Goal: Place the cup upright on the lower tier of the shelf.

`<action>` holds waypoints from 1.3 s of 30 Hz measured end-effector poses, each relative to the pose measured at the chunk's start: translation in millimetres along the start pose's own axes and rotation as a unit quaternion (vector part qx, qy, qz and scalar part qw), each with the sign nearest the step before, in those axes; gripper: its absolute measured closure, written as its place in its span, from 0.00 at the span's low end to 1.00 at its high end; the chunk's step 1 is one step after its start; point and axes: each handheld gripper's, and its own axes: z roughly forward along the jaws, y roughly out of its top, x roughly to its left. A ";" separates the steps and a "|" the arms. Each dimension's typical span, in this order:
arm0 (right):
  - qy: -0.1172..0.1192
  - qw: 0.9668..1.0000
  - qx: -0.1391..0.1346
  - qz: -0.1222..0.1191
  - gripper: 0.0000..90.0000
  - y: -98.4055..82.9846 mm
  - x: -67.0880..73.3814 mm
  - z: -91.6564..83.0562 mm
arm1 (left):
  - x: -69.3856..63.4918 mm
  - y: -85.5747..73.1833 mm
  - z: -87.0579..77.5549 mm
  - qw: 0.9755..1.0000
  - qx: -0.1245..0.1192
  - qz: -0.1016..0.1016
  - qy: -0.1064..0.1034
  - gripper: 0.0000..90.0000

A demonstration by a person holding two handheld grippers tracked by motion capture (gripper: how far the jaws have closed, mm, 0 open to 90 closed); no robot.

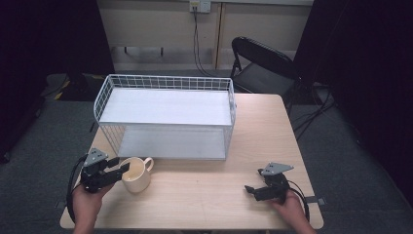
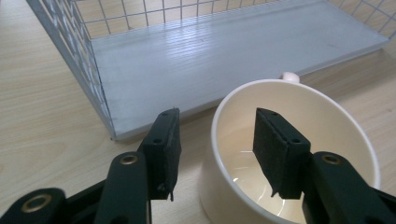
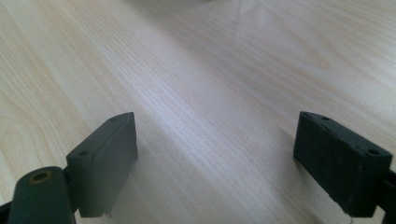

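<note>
Wooden table (image 1: 204,190): left hand-held gripper (image 1: 117,171) straddles empty cream mug's (image 1: 138,176) wall, unclamped.

The left gripper (image 1: 119,171) sits low at the near left in the person's left hand (image 1: 87,197), jaws half apart and level. The right gripper (image 1: 251,190), in the right hand (image 1: 292,204), has its jaws spread wide.

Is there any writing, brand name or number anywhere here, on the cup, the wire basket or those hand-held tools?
None to read: the cream cup, the white wire basket, the left tool and the right tool bear no visible text. The wall socket is too small to tell.
</note>
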 end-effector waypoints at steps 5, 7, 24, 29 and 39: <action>0.000 1.000 0.000 0.000 0.14 0.0 0.0 0.0 | 0.7 -2.1 1.1 1.000 -0.003 -0.002 0.001 0.62; 0.000 1.000 0.000 0.000 0.14 0.0 0.0 0.0 | 0.8 -3.3 2.4 1.000 -0.006 -0.006 -0.002 0.64; 0.000 1.000 0.000 0.000 0.14 0.0 0.0 0.0 | -0.4 -10.2 10.5 1.000 -0.004 -0.011 -0.002 0.74; 0.000 1.000 0.000 0.000 0.14 0.0 0.0 0.0 | -0.1 -11.8 11.7 1.000 -0.006 -0.015 -0.003 0.76; 0.000 1.000 0.000 0.000 0.14 0.0 0.0 0.0 | -3.0 -10.5 13.1 1.000 -0.005 -0.007 0.002 0.84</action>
